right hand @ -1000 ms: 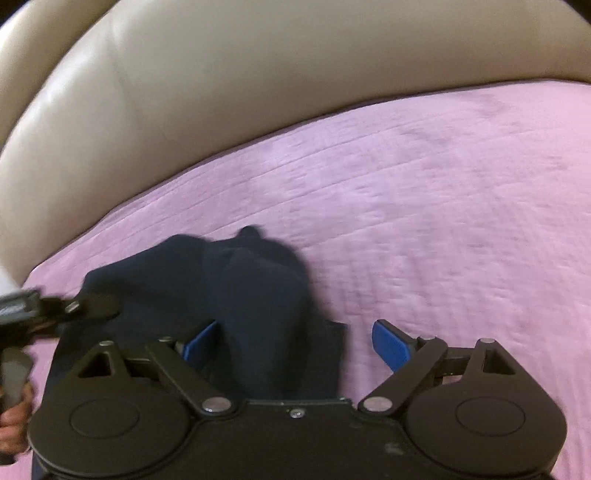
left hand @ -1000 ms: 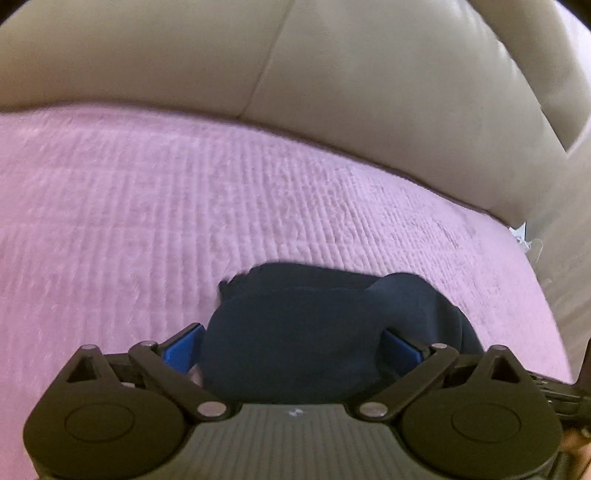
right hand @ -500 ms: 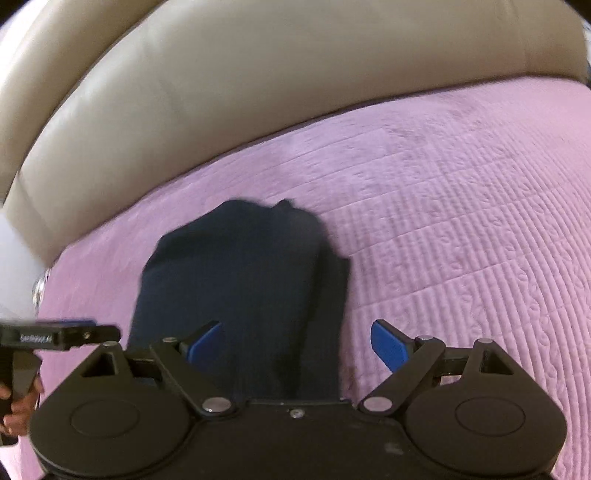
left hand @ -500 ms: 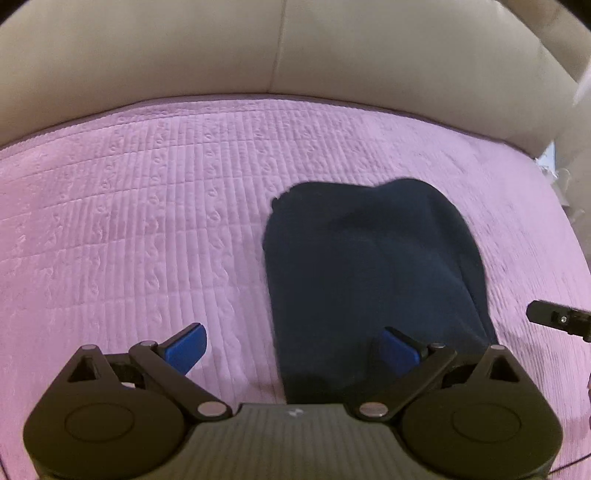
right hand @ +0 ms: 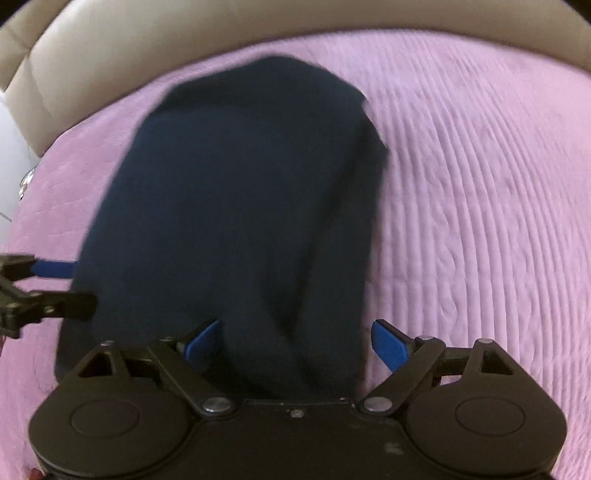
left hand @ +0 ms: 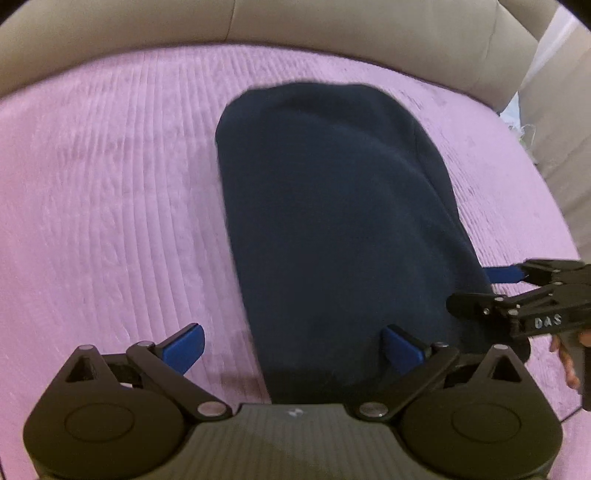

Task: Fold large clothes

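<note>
Navy garment [left hand: 332, 221] lies folded beneath both wide-spread claws, left claw [left hand: 293, 347] and right claw [right hand: 295, 339].

Place: it looked like a bedroom in a home.
Bed cover: a soft pink quilted cover [left hand: 110, 206] with stitched lines was spread over a wide flat bed.
Headboard: a padded beige headboard [left hand: 332, 29] stood along the far edge of the cover.
Clothing: a dark blue garment [left hand: 332, 221] lay on the cover.

Pink quilted bedspread [left hand: 110, 206] covers the bed; beige padded headboard [left hand: 332, 33] curves behind it, light even.
</note>
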